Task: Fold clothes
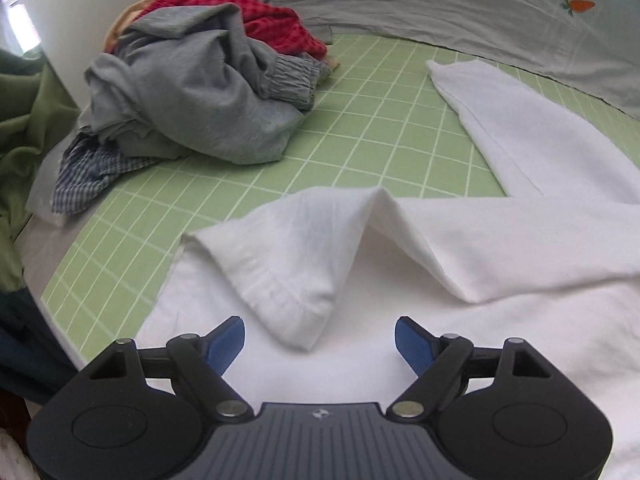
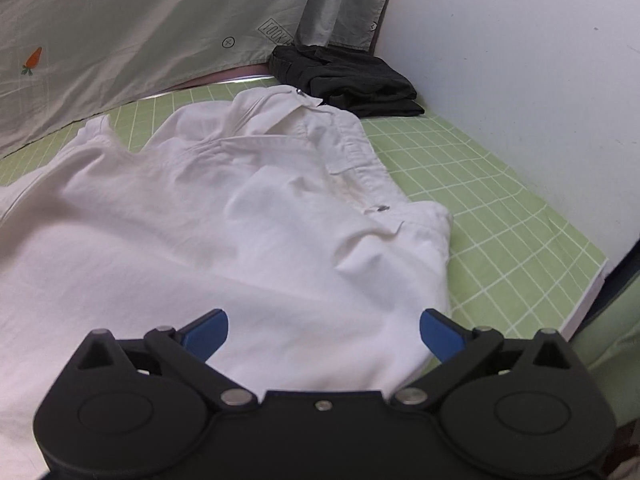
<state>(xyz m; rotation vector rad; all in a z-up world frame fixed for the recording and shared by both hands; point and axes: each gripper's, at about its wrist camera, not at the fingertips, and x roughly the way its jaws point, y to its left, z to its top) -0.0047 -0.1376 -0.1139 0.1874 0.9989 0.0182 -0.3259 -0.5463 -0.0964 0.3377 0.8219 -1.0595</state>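
White trousers lie spread on the green checked sheet, their waistband with a metal button toward the far right. In the left wrist view one white leg stretches straight to the back right. The other leg is bent back over itself, and its hem rests just ahead of my left gripper. That gripper is open, and its blue pads hold nothing. My right gripper is open too and hovers over the seat part of the trousers near their right edge.
A heap of unfolded clothes, grey, red and blue checked, lies at the back left. A folded black garment sits in the far right corner by the white wall. A pale quilt with carrot prints runs along the back. Green cloth hangs at the left.
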